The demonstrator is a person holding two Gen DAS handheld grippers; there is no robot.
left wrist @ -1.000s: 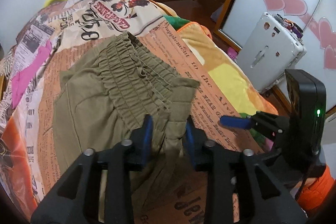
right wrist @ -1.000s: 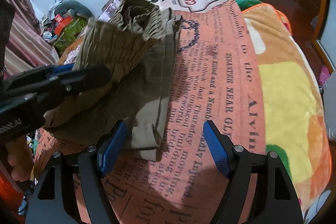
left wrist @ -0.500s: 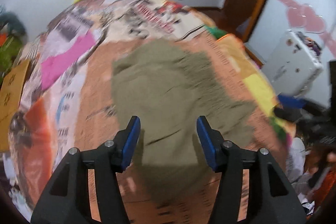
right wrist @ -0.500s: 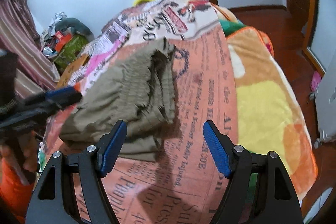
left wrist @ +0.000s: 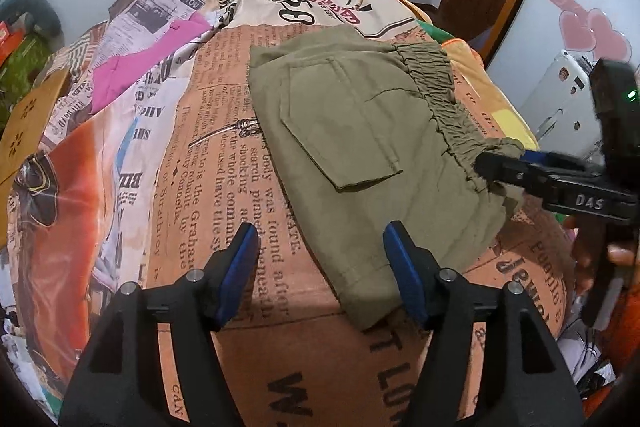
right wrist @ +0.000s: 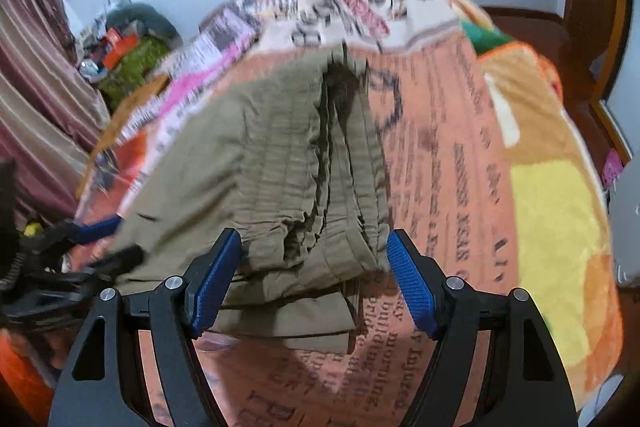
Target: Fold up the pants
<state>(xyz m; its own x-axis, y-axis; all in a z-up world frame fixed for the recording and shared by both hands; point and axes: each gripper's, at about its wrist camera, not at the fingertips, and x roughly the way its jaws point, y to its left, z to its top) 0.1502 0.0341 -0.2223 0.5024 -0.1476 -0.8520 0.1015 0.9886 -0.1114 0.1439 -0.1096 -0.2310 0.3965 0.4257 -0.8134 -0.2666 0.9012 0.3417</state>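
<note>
A: From the left wrist, where are things?
B: The olive-green cotton pants (left wrist: 372, 131) lie folded on the newspaper-print bedspread (left wrist: 224, 163); the left gripper (left wrist: 320, 259) is spread and empty, just over their near edge.
A: And the right wrist?
B: Blurred. The right gripper (right wrist: 314, 267) is spread around the elastic waistband (right wrist: 320, 187), gripping nothing. A careless nudge could spill the stacked layers.

Olive pants (left wrist: 360, 147) lie folded flat on the bedspread (left wrist: 224, 187).
</note>
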